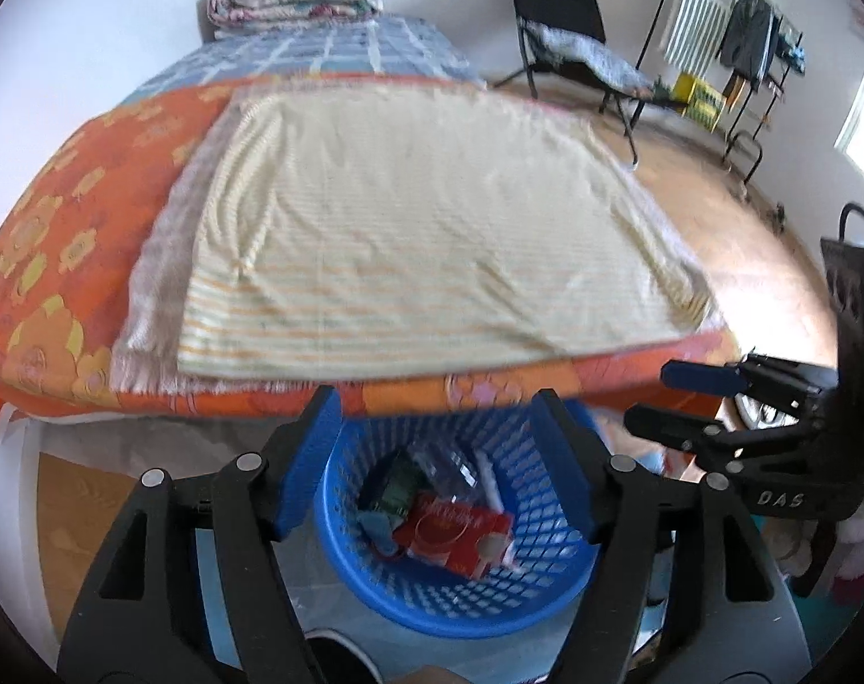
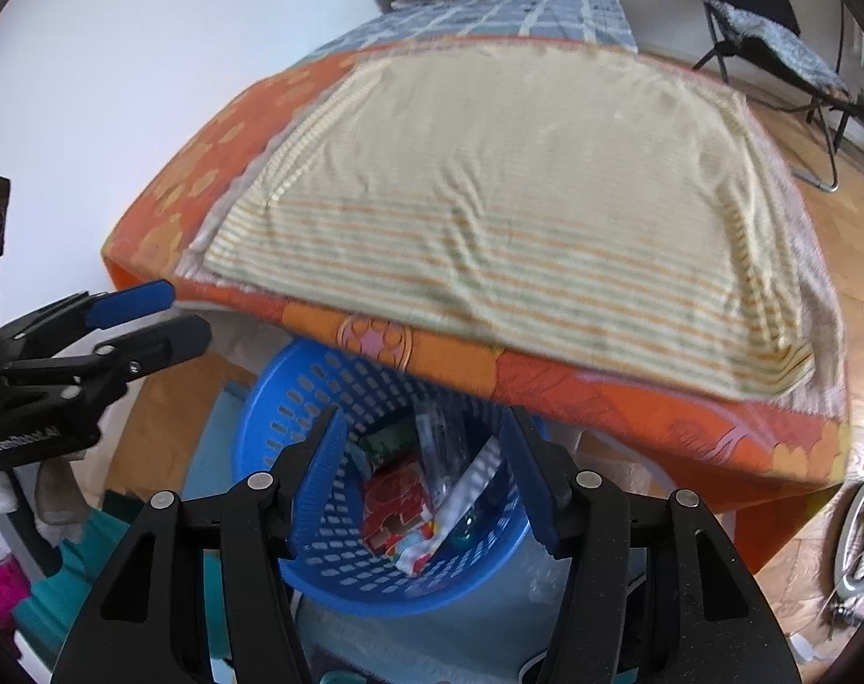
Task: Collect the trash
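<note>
The bed (image 1: 374, 216), spread with a striped cream cloth (image 2: 517, 216), overhangs the far rim of the blue basket (image 1: 454, 598), which sits low and directly ahead of both grippers. Inside lie the collected trash pieces, a red packet (image 1: 454, 530) and clear wrapper (image 2: 443, 450) among them. The left gripper (image 1: 437, 467) and right gripper (image 2: 426, 473) both hover over it, fingers apart and empty; no loose trash shows on the bed.

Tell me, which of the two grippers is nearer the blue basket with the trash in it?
Hard to call; perhaps the right. The left gripper and right gripper both hover open above the blue basket, which looks slightly larger from the right.
</note>
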